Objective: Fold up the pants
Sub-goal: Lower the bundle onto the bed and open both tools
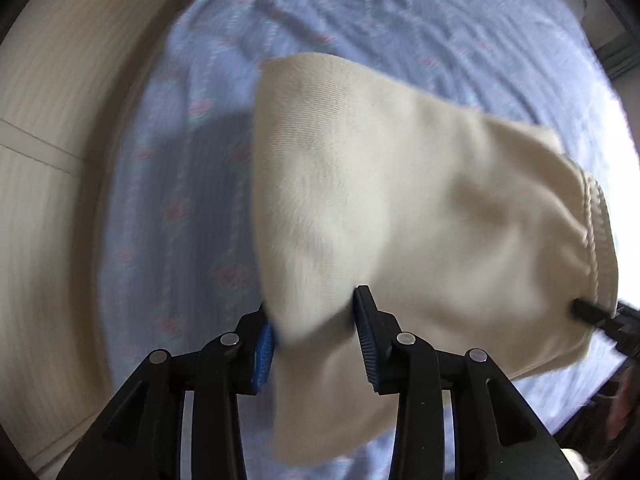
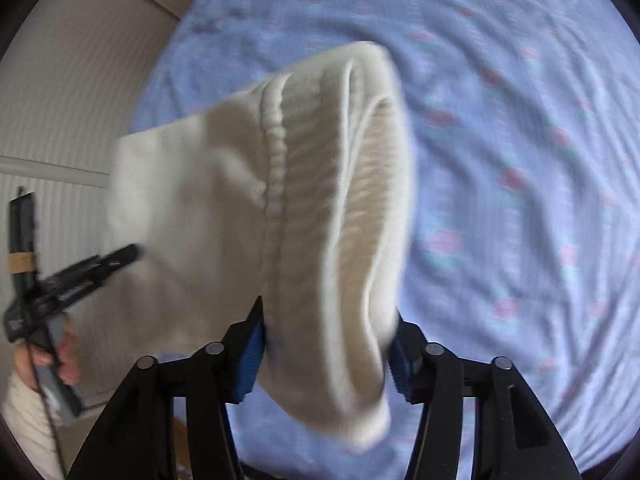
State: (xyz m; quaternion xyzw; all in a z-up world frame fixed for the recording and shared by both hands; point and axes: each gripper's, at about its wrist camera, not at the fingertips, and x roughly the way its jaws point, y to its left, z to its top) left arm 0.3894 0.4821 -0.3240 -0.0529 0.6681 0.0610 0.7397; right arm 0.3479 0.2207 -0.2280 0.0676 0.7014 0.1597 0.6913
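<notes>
The cream knitted pants (image 1: 400, 208) hang bunched above the blue floral bedsheet (image 1: 168, 208), stretched sideways between both tools, equally near each. The left gripper (image 1: 316, 336) stands partly spread with cloth between its pads, as does the right gripper (image 2: 326, 344). Only the right wrist view shows the ribbed waistband and the person's hand (image 2: 60, 356).

Both grippers are black linkage arms with silver rivets and ribbed blue pads (image 2: 249, 360); the sleeve (image 2: 28, 420) behind the left gripper (image 2: 124, 256) is cream knit.
</notes>
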